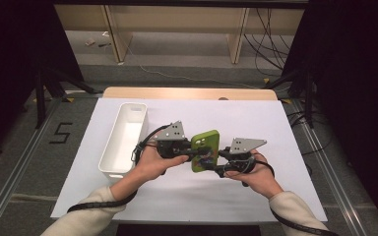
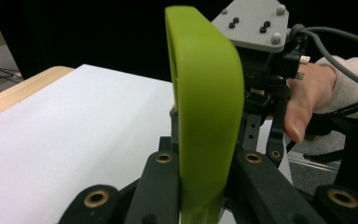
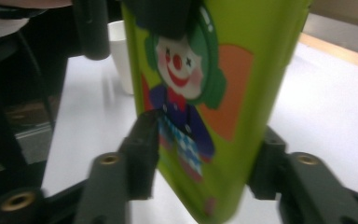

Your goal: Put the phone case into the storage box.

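A lime-green phone case [image 1: 205,150] with a clown picture [image 3: 182,70] is held on edge above the white table cover, between the two hands. My left gripper [image 1: 189,150] comes in from the left and is shut on the case's edge [image 2: 205,93]. From the right, my right gripper [image 1: 219,165] has its jaws on both faces of the case [image 3: 242,93], shut on it. In the left gripper view the right gripper's grey plate [image 2: 254,23] and a hand [image 2: 307,98] sit just behind the case.
A long white bin [image 1: 125,135] stands at the left of the table; nothing shows inside it, and its corner appears behind the case [image 3: 121,51]. A white sheet [image 1: 261,123] covers the table, with a wooden edge [image 1: 187,93] at the far side. Black stands flank the table.
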`<state>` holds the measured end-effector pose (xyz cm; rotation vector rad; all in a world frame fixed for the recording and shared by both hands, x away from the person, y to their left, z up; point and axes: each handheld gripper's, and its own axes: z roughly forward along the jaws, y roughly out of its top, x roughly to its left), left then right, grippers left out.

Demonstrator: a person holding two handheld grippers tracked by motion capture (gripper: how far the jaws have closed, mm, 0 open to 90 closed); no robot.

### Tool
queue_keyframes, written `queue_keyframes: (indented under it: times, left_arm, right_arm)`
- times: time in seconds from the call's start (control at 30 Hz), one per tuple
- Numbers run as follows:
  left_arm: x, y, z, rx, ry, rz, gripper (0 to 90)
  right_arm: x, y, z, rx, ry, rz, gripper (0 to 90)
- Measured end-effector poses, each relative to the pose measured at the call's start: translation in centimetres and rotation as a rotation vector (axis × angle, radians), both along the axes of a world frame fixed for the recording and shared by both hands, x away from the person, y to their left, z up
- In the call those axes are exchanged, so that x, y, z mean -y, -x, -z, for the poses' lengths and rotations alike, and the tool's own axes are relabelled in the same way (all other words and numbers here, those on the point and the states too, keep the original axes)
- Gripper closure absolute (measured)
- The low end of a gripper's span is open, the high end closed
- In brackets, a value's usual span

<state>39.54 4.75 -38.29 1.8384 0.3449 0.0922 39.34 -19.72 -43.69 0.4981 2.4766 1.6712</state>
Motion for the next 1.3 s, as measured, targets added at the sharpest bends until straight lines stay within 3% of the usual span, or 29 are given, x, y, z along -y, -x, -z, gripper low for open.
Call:
queue_keyframes:
  times: [0.07, 0.2, 0.3, 0.43, 0.6, 0.73, 0.93, 1.3]
  left_arm:
    - [-0.1, 0.0, -0.1, -0.006, 0.009, -0.007, 80.6]
    - [-0.4, -0.2, -0.3, 0.036, 0.044, -0.012, 68.8]
    - [-0.4, -0.3, -0.3, 0.054, 0.057, -0.052, 60.6]
    - [-0.5, -0.1, -0.4, 0.079, 0.03, -0.151, 36.7]
    - [-1.1, -0.1, -0.7, 0.081, 0.013, -0.223, 16.2]
    - [-1.6, 0.0, -0.8, 0.09, 0.012, -0.265, 7.6]
    - [-2.4, 0.1, -0.6, 0.084, 0.026, -0.301, 0.0]
    - [-2.4, 0.0, -0.8, 0.09, 0.048, -0.355, 0.0]
  right_arm:
    - [0.1, 0.0, 0.0, -0.011, -0.008, -0.012, 65.2]
    - [0.5, 0.0, -0.3, -0.028, -0.05, -0.021, 77.5]
    - [0.5, 0.1, -0.5, -0.055, -0.071, -0.013, 77.8]
    - [0.2, 0.3, -0.8, -0.063, -0.074, 0.023, 77.9]
    - [0.3, 0.2, -1.1, -0.04, -0.066, 0.102, 77.8]
    - [0.3, 0.2, -1.2, -0.021, -0.06, 0.15, 77.8]
    - [-0.1, 0.0, -1.4, 0.002, -0.041, 0.206, 77.8]
    - [-0.7, -0.5, -1.7, 0.047, -0.042, 0.279, 77.8]
